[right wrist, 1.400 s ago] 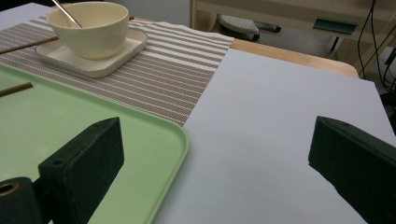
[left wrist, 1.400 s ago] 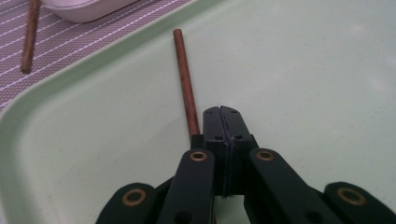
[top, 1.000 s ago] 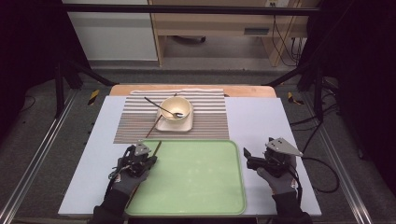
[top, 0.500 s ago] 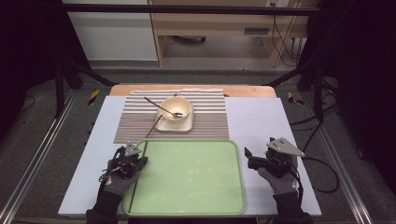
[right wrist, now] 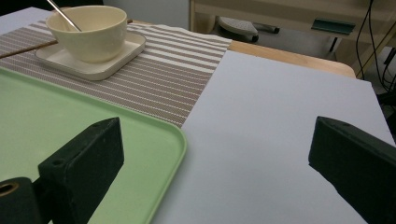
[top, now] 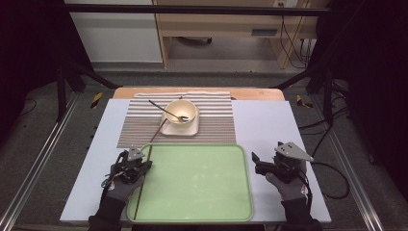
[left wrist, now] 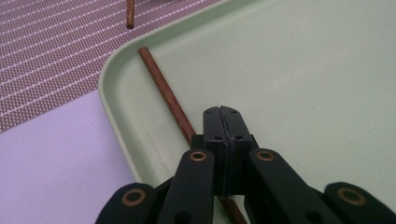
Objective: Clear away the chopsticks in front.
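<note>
Chopstick [left wrist: 163, 91]: slim brown wood, round section, lying along left inner edge of green tray [left wrist: 303, 70], smooth matte plastic with rounded corners. Left gripper [left wrist: 222, 112] jaws pressed together just beside chopstick; hold on it not discernible. Right gripper [right wrist: 215, 154] jaws spread wide, nothing between, over pale board [right wrist: 280, 116]. Second chopstick [left wrist: 130, 11] on ribbed striped mat [left wrist: 51, 51]. Glossy cream bowl [right wrist: 88, 30] on square saucer [right wrist: 91, 63]. No legible writing.

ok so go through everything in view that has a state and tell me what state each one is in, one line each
left gripper: shut on a chopstick
chopstick: in the tray along its left edge
second chopstick: on the striped mat beside the saucer
right gripper: open, nothing between its fingers
tray: flat on the table, holds one chopstick
bowl: upright on its saucer, spoon inside
spoon: leaning in the bowl
</note>
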Available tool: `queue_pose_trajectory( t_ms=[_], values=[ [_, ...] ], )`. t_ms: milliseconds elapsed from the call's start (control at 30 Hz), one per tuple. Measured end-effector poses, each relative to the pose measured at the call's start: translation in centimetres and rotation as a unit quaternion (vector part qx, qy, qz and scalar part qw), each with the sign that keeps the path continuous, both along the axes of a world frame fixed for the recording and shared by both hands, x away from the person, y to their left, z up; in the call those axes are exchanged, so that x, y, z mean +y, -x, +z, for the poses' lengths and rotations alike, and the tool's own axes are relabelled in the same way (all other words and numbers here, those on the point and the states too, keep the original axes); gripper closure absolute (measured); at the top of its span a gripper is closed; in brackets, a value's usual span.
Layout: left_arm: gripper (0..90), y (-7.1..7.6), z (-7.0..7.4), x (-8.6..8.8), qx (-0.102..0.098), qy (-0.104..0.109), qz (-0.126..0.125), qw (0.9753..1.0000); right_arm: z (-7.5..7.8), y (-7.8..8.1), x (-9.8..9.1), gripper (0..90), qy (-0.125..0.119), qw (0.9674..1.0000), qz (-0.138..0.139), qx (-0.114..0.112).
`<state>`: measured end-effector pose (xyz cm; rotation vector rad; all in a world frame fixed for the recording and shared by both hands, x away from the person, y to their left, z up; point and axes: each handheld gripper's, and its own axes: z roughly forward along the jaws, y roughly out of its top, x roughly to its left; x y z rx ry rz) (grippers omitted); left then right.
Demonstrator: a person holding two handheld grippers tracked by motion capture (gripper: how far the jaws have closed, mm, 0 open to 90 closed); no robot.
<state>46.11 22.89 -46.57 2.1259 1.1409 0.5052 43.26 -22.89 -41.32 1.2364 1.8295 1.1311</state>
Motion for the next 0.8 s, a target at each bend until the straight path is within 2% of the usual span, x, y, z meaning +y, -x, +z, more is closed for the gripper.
queue_pose_trajectory(
  t_ms=[167,267,333,367,467,600,700,800],
  values=[
    [89.2,0.1,0.7,-0.2,-0.019,0.014,-0.001,0.9997,0.1,0.0,0.0,3.4,-0.002,1.0000,0.000,-0.002],
    [85.5,0.1,1.1,-0.3,-0.030,0.024,0.000,0.9993,0.1,0.1,0.0,3.4,-0.003,1.0000,0.000,-0.004],
    [80.5,0.1,1.4,-0.3,-0.034,0.029,0.003,0.9990,0.2,0.1,0.0,3.3,-0.003,1.0000,0.001,-0.004],
    [76.8,0.1,1.6,-0.3,-0.038,0.038,0.007,0.9985,0.1,0.1,0.0,3.2,-0.004,1.0000,0.001,-0.004],
    [65.1,0.1,1.9,-0.3,-0.048,0.042,0.014,0.9979,0.2,0.1,0.0,2.9,-0.004,1.0000,0.002,-0.003],
    [51.4,-0.3,2.5,0.0,-0.061,0.060,0.024,0.9961,0.2,0.1,0.0,2.8,-0.007,1.0000,0.005,-0.003],
    [46.0,-0.6,2.8,0.1,-0.060,0.066,0.025,0.9957,0.2,0.1,-0.1,2.7,-0.011,0.9999,0.005,-0.003],
    [40.8,-0.8,3.4,0.3,-0.072,0.071,0.025,0.9945,0.2,0.1,0.0,2.5,-0.007,1.0000,0.004,-0.006]
  ],
)
